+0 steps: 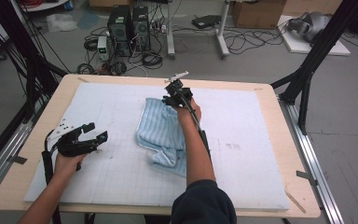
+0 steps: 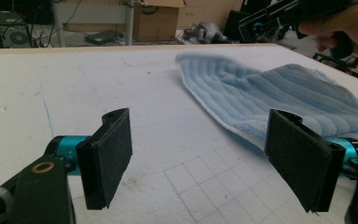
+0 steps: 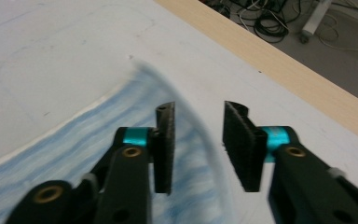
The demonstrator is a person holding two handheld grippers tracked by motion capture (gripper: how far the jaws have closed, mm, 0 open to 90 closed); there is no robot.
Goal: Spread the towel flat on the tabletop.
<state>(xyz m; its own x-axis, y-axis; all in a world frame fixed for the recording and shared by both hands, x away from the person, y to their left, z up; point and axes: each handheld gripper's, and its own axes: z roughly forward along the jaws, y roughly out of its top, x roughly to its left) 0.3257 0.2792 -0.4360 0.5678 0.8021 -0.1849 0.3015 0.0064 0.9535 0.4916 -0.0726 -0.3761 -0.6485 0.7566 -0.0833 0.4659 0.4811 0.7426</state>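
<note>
The high view shows the whole rumpled light-blue striped terry towel (image 1: 162,133) mid-mat. The right gripper (image 3: 198,144) hovers with jaws parted over its far corner, gripping nothing; the left gripper (image 2: 198,158) gapes beside it.

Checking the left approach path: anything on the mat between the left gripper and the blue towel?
No, bare gridded white mat only. The high view shows the left gripper open, apart from the blue towel; the left gripper view shows the same.
</note>
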